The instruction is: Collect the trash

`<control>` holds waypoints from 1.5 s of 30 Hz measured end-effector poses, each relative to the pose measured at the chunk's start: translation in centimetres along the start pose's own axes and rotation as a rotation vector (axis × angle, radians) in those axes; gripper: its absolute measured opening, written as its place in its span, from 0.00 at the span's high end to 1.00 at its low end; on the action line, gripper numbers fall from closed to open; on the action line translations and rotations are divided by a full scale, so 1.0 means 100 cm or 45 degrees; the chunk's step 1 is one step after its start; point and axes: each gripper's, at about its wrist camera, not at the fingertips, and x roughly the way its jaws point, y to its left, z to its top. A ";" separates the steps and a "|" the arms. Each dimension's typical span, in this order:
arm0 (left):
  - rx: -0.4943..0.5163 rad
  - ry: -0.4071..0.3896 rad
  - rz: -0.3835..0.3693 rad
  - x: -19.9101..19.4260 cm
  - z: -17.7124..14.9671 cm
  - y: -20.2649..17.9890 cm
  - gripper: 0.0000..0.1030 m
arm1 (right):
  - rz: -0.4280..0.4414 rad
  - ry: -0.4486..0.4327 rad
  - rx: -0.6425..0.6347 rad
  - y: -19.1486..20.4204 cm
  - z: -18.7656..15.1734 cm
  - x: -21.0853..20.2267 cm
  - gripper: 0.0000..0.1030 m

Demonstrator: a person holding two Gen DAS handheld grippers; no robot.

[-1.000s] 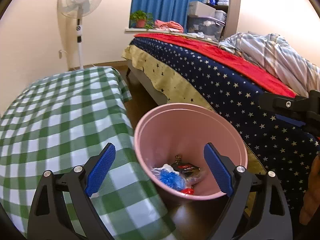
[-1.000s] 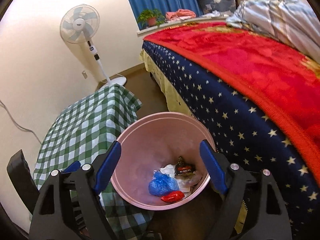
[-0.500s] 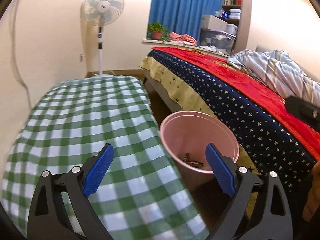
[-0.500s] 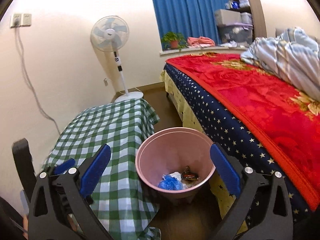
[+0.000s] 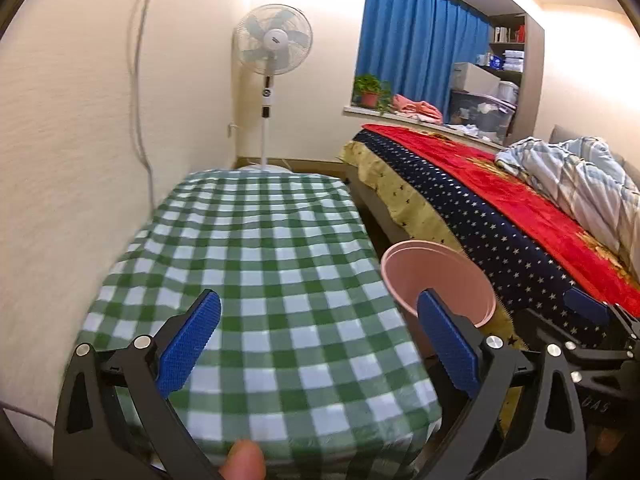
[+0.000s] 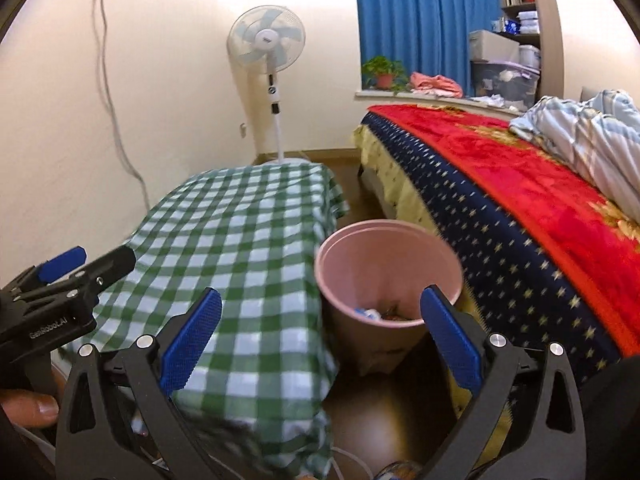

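Note:
A pink trash bin stands on the floor between the checked table and the bed; it also shows in the left wrist view. A few scraps of trash lie at its bottom, blue and dark pieces. My left gripper is open and empty, held over the near end of the table. My right gripper is open and empty, held back from the bin and above the table's near corner. The left gripper's body shows at the left of the right wrist view.
A low table with a green checked cloth lies ahead left. A bed with a starred navy and red cover runs along the right. A standing fan is by the far wall. Brown floor shows by the bin.
Both grippers have pulled back and up from over the bin. The bin now sits farther off and the table fills more of both views. Both grippers stayed open.

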 end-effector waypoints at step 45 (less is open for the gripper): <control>-0.116 0.077 0.195 0.036 -0.040 0.027 0.08 | -0.118 0.052 -0.055 0.019 -0.007 0.067 0.05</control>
